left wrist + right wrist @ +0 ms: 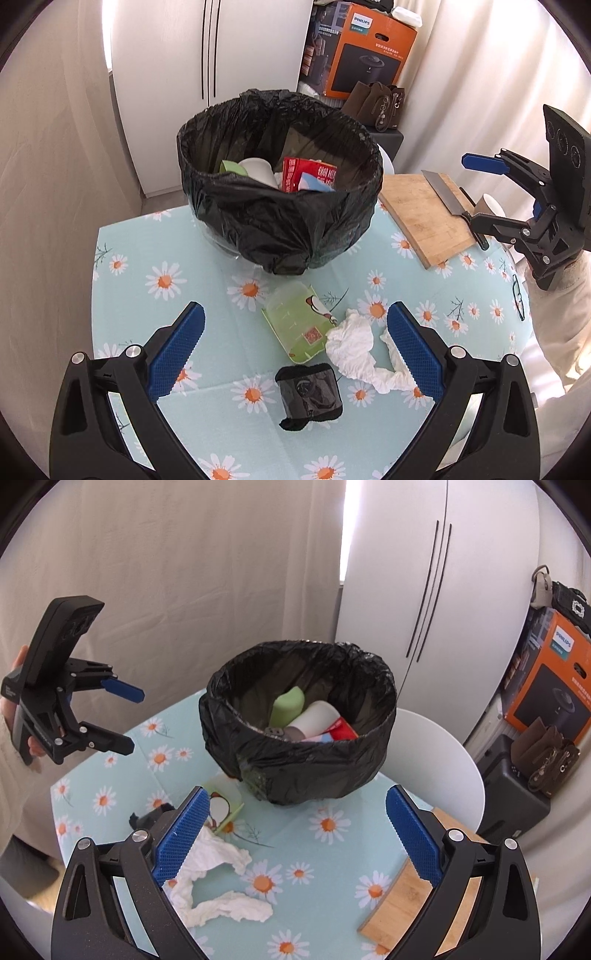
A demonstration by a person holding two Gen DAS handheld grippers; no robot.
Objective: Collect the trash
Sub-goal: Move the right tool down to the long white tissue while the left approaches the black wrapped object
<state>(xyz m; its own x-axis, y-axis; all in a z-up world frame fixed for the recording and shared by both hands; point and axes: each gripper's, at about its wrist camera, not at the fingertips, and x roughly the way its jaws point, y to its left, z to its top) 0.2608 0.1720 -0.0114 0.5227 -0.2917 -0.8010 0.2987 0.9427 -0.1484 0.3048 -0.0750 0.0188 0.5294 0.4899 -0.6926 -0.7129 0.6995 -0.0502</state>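
Observation:
A bin lined with a black bag [280, 218] stands on the daisy tablecloth and holds several pieces of trash; it also shows in the right wrist view [299, 753]. In front of it lie a green plastic carton [299, 325], a crumpled white tissue [354, 350] and a black wrapper [310, 395]. My left gripper [295, 347] is open and empty, above these pieces. My right gripper [295, 838] is open and empty, above the table before the bin, with the tissue [218, 886] by its left finger. Each gripper shows in the other's view, the right [480, 199] and the left [125, 716].
A wooden cutting board [424, 218] with a cleaver [447, 192] lies at the table's right side, and a cup [491, 206] stands beside it. A white chair [436, 760] stands behind the bin. An orange box [362, 51] and a brown bag [376, 103] sit beyond.

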